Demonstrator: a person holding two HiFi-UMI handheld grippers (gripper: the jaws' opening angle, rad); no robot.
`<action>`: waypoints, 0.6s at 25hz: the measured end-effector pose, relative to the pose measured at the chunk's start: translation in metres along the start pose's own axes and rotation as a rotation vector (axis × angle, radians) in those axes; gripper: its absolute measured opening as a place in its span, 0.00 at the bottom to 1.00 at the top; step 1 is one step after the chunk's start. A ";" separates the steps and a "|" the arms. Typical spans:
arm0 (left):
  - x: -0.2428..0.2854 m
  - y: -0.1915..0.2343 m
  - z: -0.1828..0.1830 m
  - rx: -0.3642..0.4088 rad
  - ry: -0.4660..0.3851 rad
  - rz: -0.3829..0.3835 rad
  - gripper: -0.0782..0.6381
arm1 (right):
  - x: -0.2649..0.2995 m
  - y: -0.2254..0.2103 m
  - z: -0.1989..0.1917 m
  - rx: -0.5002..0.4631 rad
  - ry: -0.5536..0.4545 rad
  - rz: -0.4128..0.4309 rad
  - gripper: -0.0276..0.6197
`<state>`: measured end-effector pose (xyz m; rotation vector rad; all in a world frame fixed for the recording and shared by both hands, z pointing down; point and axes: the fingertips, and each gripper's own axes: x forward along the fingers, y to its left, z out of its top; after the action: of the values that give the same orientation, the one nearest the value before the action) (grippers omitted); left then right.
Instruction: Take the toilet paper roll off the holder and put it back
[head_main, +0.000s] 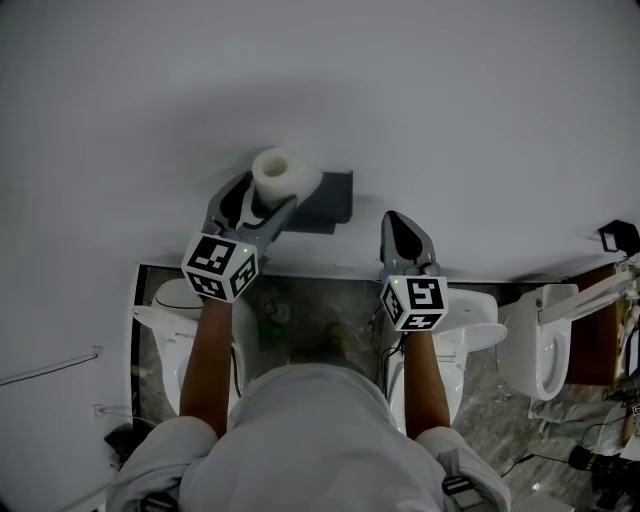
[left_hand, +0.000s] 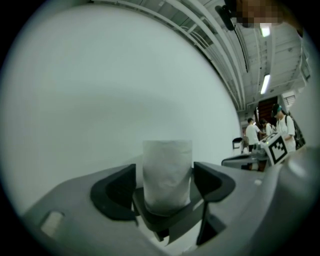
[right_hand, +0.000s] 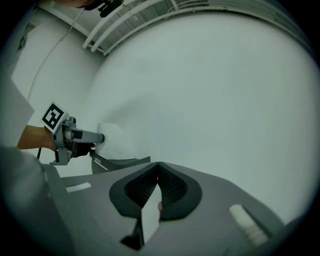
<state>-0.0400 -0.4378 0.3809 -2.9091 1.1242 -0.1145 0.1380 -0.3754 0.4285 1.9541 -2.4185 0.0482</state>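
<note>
The toilet paper roll (head_main: 283, 172) is a soft white cylinder with a faintly crinkled wrap and a round hollow core. It stands upright on the holder (head_main: 335, 196), a dark grey, matt, blocky bracket fixed to a smooth white wall (head_main: 450, 110). In the left gripper view the holder's angular lip cups the foot of the roll.

The left gripper (head_main: 260, 205) reaches the holder from its left and near side. Its grey plastic jaws stand wide apart, one on each side of the roll. The dark ribbed pads (left_hand: 121, 192) flank the paper without pressing it. A slit shows on the left, while the right pad lies just beside the wrap. The roll therefore rests on the holder and is not gripped. A bare forearm (head_main: 210, 355) runs straight back from the black-and-white marker cube (head_main: 220, 266) towards a white shirt.

The right gripper (head_main: 397, 225) hangs to the right of the holder, apart from it, and its tips point at the bare wall. Its jaws are pressed together with their ribbed pads meeting in a line, and nothing is between them. Its marker cube (head_main: 415, 302) sits above the other forearm (head_main: 428, 375), which is held nearly parallel to the first.

Below the holder, glossy white ceramic toilets (head_main: 472, 335) stand on a mottled stone floor (head_main: 300, 320).
</note>
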 end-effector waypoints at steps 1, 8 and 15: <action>0.002 0.000 0.000 -0.001 0.001 -0.002 0.61 | 0.000 -0.001 0.000 0.000 0.001 -0.001 0.05; 0.015 0.002 0.000 0.007 0.007 -0.009 0.61 | 0.002 -0.009 -0.004 0.004 0.008 -0.006 0.05; 0.020 0.002 -0.002 0.010 -0.001 -0.009 0.60 | 0.005 -0.014 -0.007 0.006 0.013 -0.009 0.05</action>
<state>-0.0268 -0.4523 0.3838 -2.9058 1.1067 -0.1179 0.1508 -0.3827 0.4357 1.9608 -2.4037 0.0678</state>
